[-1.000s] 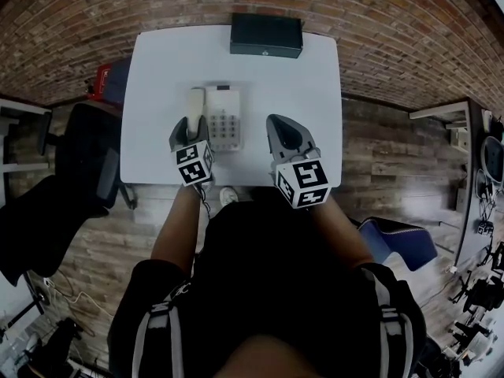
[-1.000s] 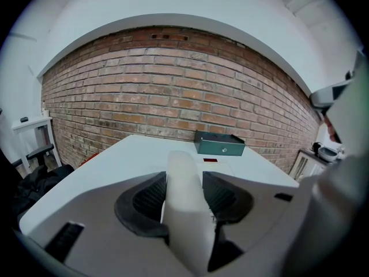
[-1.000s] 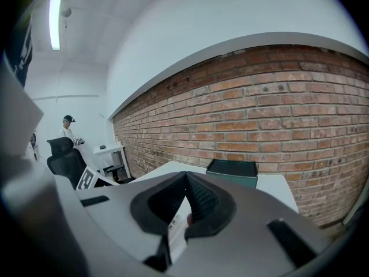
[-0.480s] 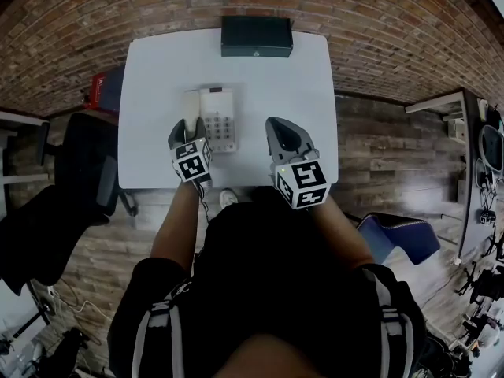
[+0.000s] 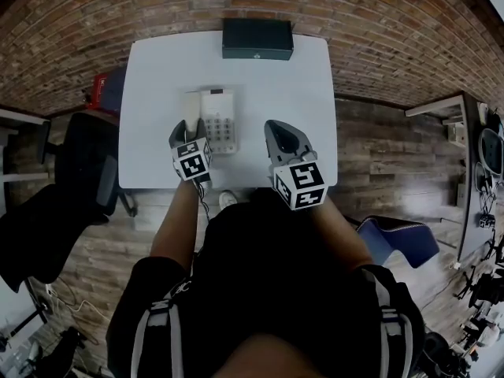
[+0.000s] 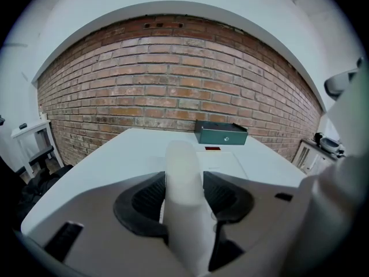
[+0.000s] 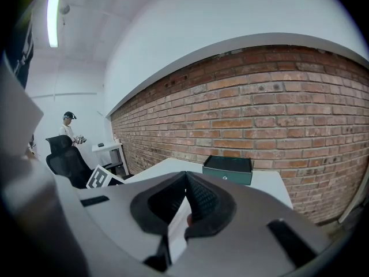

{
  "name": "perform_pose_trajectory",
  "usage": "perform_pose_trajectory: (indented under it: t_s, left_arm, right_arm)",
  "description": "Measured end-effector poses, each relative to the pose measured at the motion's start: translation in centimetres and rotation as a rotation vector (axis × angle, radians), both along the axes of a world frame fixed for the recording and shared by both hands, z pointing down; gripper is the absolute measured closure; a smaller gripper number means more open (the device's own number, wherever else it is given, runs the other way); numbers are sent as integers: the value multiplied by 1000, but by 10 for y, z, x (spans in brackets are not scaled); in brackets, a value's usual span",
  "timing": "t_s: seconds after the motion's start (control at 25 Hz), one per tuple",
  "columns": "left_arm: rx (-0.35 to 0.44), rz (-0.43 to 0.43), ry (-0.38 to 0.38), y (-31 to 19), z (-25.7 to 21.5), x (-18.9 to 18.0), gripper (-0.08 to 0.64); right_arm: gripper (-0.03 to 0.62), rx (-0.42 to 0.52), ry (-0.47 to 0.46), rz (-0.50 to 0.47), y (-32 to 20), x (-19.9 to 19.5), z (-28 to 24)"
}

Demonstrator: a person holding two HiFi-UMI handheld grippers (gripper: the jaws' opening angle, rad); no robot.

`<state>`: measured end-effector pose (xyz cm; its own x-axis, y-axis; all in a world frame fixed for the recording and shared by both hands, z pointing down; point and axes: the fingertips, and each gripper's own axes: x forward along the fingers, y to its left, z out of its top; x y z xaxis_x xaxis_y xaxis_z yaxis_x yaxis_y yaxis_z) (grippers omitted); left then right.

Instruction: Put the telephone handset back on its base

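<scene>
A white telephone handset (image 5: 193,103) lies along the left side of the white keypad base (image 5: 221,121) on the white table (image 5: 268,85). My left gripper (image 5: 188,126) reaches onto the handset's near end. In the left gripper view the handset (image 6: 184,172) fills the gap between the dark pads (image 6: 147,196), which touch it on both sides while the jaws are opening. My right gripper (image 5: 283,132) hovers at the table's near edge, right of the base. Its pads (image 7: 199,198) meet at the tips with nothing between them.
A dark green box (image 5: 257,38) stands at the table's far edge against the brick wall, also seen in the left gripper view (image 6: 221,133). A black office chair (image 5: 87,164) and a red item (image 5: 100,85) sit left of the table. A person stands far off (image 7: 69,128).
The head view has shifted a little. My left gripper has edged slightly right, closer to the base, with the handset still between its pads. The right gripper has barely moved.
</scene>
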<state>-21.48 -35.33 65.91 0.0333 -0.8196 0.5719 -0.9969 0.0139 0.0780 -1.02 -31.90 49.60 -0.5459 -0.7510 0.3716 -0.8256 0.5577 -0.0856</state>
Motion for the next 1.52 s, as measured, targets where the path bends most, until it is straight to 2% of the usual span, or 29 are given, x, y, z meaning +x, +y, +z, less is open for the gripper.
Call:
perform_pose_trajectory:
  t_s: [0.24,0.4,0.56,0.68,0.8,0.92,1.04,1.32,1.52]
  left_arm:
    - [-12,8,-17,0,6,-1,347]
    - [-20,51,-37,1,6,4,335]
    - [17,63,-44,3,-6,7,302]
    - [76,8,-50,10,-27,0,304]
    - [167,-65,-49,20,-59,-11,397]
    - [260,-119,-102,29,-96,-24,496]
    - [330,-153,-106,34,-130,-35,542]
    - [418,-126,-63,51,-196,-31,558]
    - [423,-66,-92,58,-224,3,558]
  right_arm:
    - [595,-5,0,-13,4,-4,4]
    - [595,-6,-4,-20,5,-5,3]
    - [595,-6,-8,-27,6,-6,3]
    - [595,-2,-22,-39,5,-9,2]
    - [595,10,-56,-58,3,-14,-4]
    - [595,23,-115,-82,0,-25,-10]
    - [595,57,-197,-100,-4,-36,-22]
    - [595,152,-252,-129,-11,-58,-43]
    - [595,225,-235,-82,-20,-56,-61]
